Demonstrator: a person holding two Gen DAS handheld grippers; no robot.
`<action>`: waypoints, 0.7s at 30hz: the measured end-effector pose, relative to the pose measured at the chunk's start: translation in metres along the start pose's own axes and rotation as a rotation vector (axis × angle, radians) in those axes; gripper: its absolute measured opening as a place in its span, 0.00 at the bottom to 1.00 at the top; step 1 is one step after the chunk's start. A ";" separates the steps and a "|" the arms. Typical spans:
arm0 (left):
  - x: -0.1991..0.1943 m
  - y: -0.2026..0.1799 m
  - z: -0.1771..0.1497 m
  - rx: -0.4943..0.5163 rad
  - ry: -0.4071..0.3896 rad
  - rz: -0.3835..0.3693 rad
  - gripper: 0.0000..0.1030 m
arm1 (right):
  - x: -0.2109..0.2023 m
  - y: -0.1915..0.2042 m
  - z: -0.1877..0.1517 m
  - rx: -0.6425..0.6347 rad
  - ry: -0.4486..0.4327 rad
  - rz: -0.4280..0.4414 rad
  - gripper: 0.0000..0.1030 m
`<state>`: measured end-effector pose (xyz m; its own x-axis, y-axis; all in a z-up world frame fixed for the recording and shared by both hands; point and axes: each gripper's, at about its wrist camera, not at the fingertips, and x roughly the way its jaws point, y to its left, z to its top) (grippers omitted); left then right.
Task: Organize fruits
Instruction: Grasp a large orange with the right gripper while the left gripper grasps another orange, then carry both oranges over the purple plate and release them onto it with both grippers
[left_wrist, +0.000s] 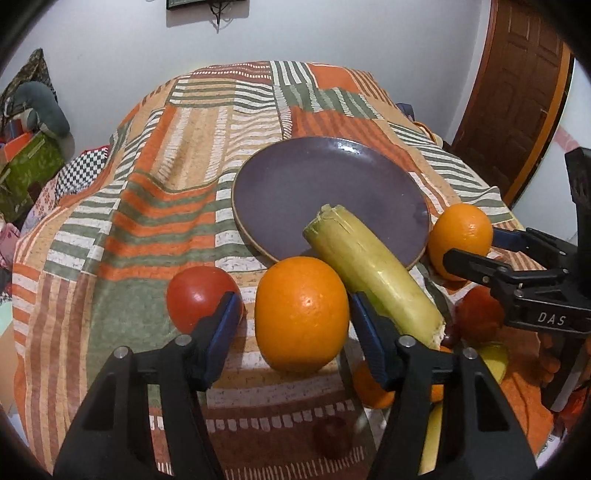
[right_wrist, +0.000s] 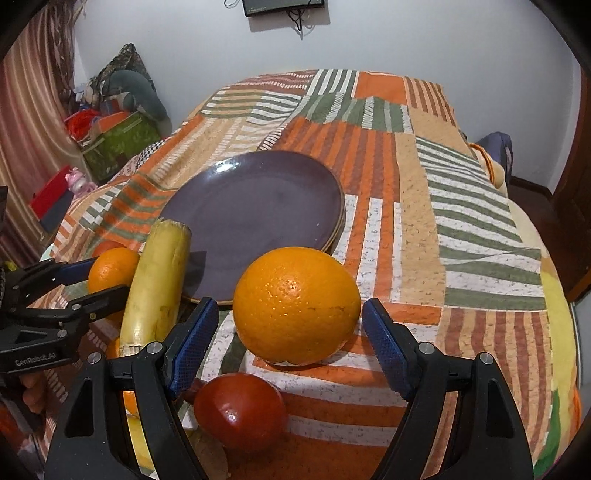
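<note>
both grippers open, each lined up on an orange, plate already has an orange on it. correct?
One thing is off: the purple plate holds no orange. The right wrist view shows its surface bare, with only the tip of the pale green stalk reaching over its rim. The rest stands: the left gripper and right gripper are both open, each with an orange between its fingers.

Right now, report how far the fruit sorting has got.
Done: nothing visibly; the purple plate holds no fruit. In hand: the left gripper is open around one orange, the right gripper is open around another orange; neither is gripped. Left: both oranges, the red tomato, the pale green stalk leaning over the plate's rim, plus more fruit at the near edge.
</note>
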<state>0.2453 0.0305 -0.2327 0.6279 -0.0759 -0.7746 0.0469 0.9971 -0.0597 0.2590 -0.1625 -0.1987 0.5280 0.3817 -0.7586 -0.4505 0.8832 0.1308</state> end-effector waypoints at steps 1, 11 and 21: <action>0.002 -0.001 0.000 0.004 0.004 -0.005 0.50 | 0.001 0.000 0.001 0.001 0.005 -0.002 0.71; -0.008 0.000 0.004 -0.004 0.017 -0.054 0.48 | -0.002 -0.003 0.001 -0.005 0.011 -0.010 0.64; -0.046 -0.004 0.022 0.020 -0.067 -0.043 0.48 | -0.030 0.004 0.015 -0.010 -0.050 -0.002 0.64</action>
<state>0.2334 0.0303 -0.1825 0.6757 -0.1188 -0.7276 0.0896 0.9928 -0.0789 0.2523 -0.1663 -0.1657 0.5644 0.3934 -0.7257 -0.4562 0.8813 0.1231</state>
